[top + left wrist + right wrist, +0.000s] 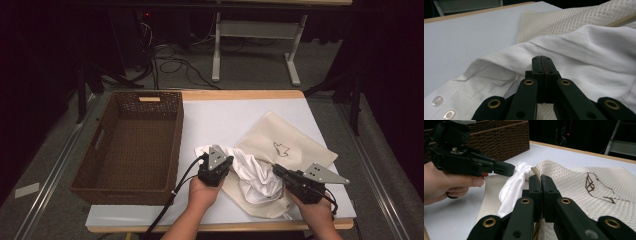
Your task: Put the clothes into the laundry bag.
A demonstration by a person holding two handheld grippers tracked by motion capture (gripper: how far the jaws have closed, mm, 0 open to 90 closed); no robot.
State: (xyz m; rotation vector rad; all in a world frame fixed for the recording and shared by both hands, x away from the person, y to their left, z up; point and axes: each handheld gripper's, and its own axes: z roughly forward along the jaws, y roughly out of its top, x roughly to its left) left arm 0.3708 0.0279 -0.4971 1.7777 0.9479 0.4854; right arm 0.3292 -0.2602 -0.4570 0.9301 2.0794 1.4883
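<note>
A white shirt (255,172) lies crumpled, partly inside the mouth of a cream mesh bag (285,140) with a small dark drawing on it. My left gripper (229,161) is shut on a fold of the shirt (586,50); its jaws (541,58) stand pressed together in the cloth, with the mesh bag (564,20) behind. My right gripper (276,170) is shut on the bag's corded rim (535,171), jaws (540,177) tight together. Opposite it, the left gripper (507,168) meets the shirt (514,185).
A brown wicker basket (177,145) with nothing inside stands on the left of the white mat (225,115). The table's wooden front edge runs just below both hands. Shirt snaps (437,100) lie near the left jaws.
</note>
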